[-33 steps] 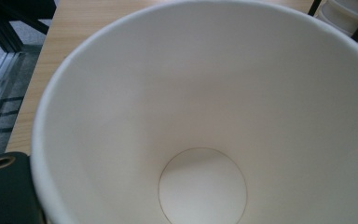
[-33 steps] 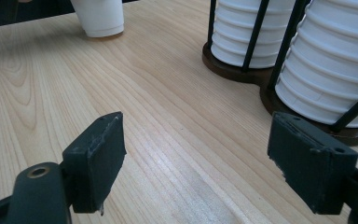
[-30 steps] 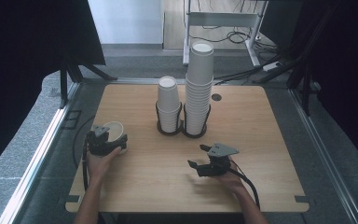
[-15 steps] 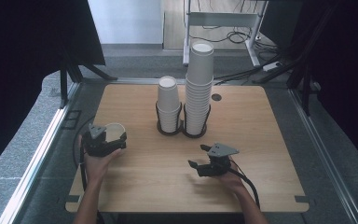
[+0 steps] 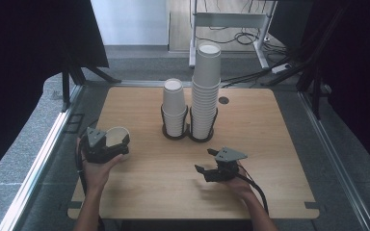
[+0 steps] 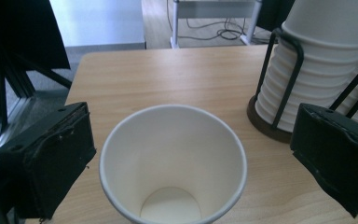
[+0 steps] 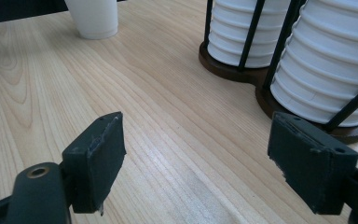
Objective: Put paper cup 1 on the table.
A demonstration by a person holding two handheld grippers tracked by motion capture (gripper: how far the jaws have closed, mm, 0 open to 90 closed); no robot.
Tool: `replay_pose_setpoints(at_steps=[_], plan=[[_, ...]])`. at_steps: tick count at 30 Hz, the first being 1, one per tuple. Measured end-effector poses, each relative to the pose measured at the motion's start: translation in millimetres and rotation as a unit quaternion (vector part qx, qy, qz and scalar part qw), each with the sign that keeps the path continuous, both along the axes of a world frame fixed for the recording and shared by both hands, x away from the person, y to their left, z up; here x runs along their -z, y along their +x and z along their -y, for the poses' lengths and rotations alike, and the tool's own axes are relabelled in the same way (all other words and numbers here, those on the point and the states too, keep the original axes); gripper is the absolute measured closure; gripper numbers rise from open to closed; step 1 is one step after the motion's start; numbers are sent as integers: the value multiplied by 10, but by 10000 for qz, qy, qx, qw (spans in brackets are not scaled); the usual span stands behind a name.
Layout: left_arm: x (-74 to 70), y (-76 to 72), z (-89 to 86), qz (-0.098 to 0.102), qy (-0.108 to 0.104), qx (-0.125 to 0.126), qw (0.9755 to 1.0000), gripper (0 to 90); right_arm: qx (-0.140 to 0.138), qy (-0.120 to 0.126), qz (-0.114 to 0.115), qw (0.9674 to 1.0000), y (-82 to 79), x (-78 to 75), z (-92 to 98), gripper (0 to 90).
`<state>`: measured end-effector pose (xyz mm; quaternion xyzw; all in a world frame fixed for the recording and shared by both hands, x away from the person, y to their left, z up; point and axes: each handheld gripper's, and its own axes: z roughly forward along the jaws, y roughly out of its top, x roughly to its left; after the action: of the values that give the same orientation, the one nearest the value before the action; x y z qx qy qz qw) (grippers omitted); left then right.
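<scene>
A single white paper cup (image 6: 172, 163) stands upright on the wooden table (image 5: 270, 130), near its left edge. My left gripper (image 6: 191, 116) is open around it, one jaw on each side, with a clear gap at the right jaw. From above, the left gripper (image 5: 120, 143) and the cup (image 5: 117, 134) are together by the person's left hand. My right gripper (image 5: 203, 172) is open and empty low over the table's front middle, and it (image 7: 198, 123) points toward the cup stacks. A short cup stack (image 5: 175, 108) and a tall cup stack (image 5: 205, 91) stand in a black wire holder (image 5: 188, 132).
The holder's dark round base (image 7: 228, 67) lies just ahead of the right jaws. The lone cup (image 7: 95, 18) shows far off in the right gripper view. A small dark hole (image 5: 223, 100) sits in the tabletop behind the stacks. Metal rails (image 5: 43, 159) run along the table's sides.
The left gripper has shifted very slightly by the cup. The right gripper and the stacks have not moved.
</scene>
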<state>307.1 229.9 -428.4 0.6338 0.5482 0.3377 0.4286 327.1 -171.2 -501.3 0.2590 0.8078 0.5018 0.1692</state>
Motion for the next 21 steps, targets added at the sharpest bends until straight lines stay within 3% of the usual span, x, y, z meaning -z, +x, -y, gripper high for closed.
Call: replay_pose_setpoints(at_steps=[3,7,11,14,21], plan=[[-38,-39,7,139,-18,120,9998,1,4,26,3,10000,-1,-8,6,185],[-88,-78,53,232,-199,505,9983,7,38,66,32,10000,6,-23,22,185],[-98,-88,177,218,-277,1025,9941,25,67,92,48,9999,10,-33,43,185],[-79,-77,276,141,-299,1404,9895,41,82,96,49,9999,10,-36,52,185],[-61,-78,385,93,-366,1768,9835,66,120,134,61,9998,21,-46,77,185]])
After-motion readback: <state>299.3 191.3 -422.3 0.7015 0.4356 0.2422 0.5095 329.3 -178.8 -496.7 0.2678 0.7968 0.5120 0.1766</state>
